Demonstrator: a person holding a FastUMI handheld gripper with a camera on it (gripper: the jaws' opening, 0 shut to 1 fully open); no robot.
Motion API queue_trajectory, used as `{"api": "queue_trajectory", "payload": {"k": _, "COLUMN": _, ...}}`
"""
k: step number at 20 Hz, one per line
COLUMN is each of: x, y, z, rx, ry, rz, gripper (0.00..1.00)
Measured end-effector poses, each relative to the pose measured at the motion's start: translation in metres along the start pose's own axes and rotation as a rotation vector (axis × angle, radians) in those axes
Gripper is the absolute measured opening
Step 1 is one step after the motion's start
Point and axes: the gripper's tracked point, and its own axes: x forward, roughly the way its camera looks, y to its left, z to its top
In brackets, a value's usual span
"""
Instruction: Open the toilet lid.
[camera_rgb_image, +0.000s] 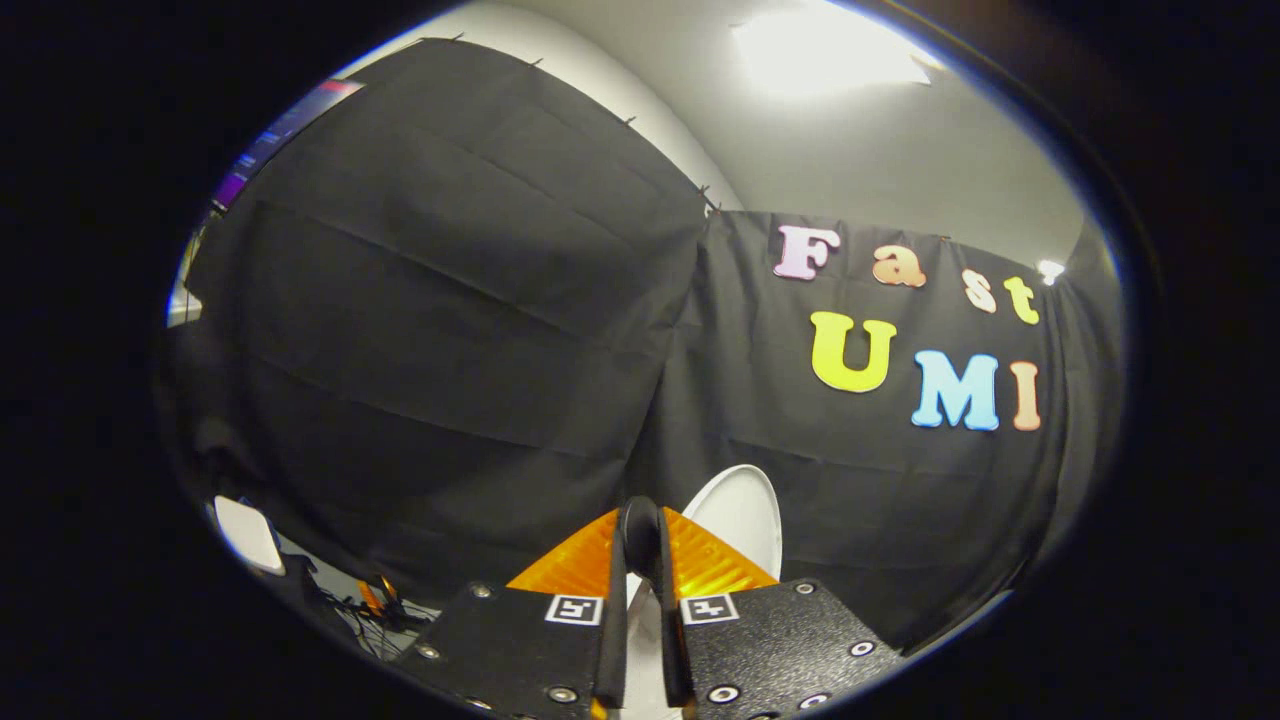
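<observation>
The gripper (643, 530) points up at the cloth wall (450, 330), its two fingers meeting at the tips with only a thin gap lower down. The toilet lid (745, 520) stands just beyond and right of the fingertips, against the wall. Far left and low sits a small box (248, 535), with cables (375, 610) beside it. A ceiling light (825, 50) lies above the wall.

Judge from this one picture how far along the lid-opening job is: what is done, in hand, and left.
Done: the white lid already stands raised, just beyond the fingers, against the black cloth. In hand: the gripper has its tips nearly together in front of the lid; white shows in the gap lower down, but whether both fingers press on the lid cannot be told. Left: probably only letting go and drawing back.
</observation>
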Motion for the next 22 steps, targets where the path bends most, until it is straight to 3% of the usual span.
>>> {"api": "queue_trajectory", "payload": {"k": 1, "x": -0.007, "y": 0.008, "z": 0.007, "rx": 0.036, "ry": -0.027, "rz": 0.046, "gripper": 0.19}}
{"api": "queue_trajectory", "payload": {"k": 2, "x": -0.015, "y": 0.003, "z": 0.011, "rx": 0.075, "ry": -0.04, "rz": 0.039, "gripper": 0.36}}
{"api": "queue_trajectory", "payload": {"k": 4, "x": -0.045, "y": -0.03, "z": 0.034, "rx": 0.137, "ry": -0.077, "rz": -0.043, "gripper": 0.68}}
{"api": "queue_trajectory", "payload": {"k": 6, "x": -0.058, "y": -0.046, "z": 0.062, "rx": 0.181, "ry": -0.126, "rz": -0.082, "gripper": 0.9}}
{"api": "queue_trajectory", "payload": {"k": 10, "x": -0.098, "y": -0.069, "z": 0.068, "rx": 0.147, "ry": -0.085, "rz": -0.114, "gripper": 0.95}}
{"api": "queue_trajectory", "payload": {"k": 22, "x": -0.229, "y": -0.227, "z": 0.019, "rx": 0.154, "ry": 0.034, "rz": -0.407, "gripper": 0.95}}
